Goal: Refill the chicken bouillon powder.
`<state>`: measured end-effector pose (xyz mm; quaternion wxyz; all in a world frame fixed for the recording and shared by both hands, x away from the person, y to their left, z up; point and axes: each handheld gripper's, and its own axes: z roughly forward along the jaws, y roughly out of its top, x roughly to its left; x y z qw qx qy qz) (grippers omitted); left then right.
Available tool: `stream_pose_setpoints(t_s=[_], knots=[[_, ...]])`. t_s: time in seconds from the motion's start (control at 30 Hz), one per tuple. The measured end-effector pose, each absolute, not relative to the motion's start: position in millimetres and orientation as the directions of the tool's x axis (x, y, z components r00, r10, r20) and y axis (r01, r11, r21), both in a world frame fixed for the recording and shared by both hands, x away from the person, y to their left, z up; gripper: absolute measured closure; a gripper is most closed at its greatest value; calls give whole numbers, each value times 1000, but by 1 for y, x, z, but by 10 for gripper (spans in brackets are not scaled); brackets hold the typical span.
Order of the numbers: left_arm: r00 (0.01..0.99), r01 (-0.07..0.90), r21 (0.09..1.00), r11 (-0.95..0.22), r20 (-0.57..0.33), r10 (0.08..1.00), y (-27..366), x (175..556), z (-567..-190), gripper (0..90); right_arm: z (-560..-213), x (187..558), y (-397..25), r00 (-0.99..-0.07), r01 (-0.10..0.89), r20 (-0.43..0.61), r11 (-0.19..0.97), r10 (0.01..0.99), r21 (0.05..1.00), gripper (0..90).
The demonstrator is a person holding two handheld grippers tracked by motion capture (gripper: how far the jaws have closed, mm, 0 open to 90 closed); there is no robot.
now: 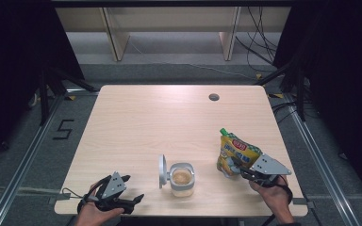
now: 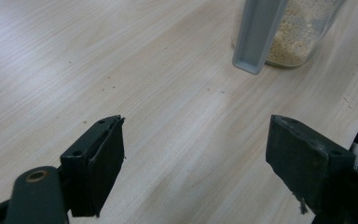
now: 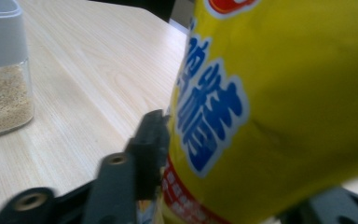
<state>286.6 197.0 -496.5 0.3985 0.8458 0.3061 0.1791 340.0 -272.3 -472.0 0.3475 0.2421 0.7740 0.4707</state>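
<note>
Count, high view. Table (image 1: 136, 122): 1, centre of the frame. On it, 1 clear jar (image 1: 182, 180) of beige granules, lower centre, with 1 grey lid (image 1: 162, 171) flipped up at its left side. 1 yellow pouch (image 1: 236, 153) with a green cap, lower right. My tools: 2, the left tool (image 1: 129, 188) at lower left and the right tool (image 1: 239, 167) at lower right. Grommet holes (image 1: 213, 97) in the table: 1, upper right.

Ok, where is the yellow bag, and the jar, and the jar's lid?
yellow bag (image 1: 238, 151), high view, on its printed front.
jar (image 1: 182, 179), high view, on the grainy filling seen through its open top.
lid (image 1: 162, 170), high view, on the grey flap standing open at the jar's left.
</note>
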Motion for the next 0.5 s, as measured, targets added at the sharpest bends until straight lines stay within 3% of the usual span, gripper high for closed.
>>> stream_pose_setpoints(t_s=[0.17, 0.27, 0.4, 0.5], knots=[[751, 375, 783, -496, 58, 658, 197, 286, -496, 189, -471, 331, -276, -602, 143, -234, 391, 764, 909, 401], [751, 374, 784, -495, 57, 658, 197, 287, -497, 189, -468, 323, -277, -605, 151, -213, 373, 767, 916, 382], [747, 375, 783, -496, 62, 661, 197, 287, -497, 189, -466, 307, -277, -586, 259, -127, 333, 800, 907, 344], [749, 374, 783, -498, 62, 660, 197, 287, -497, 189, -468, 302, -279, -572, 269, -130, 335, 810, 903, 312]])
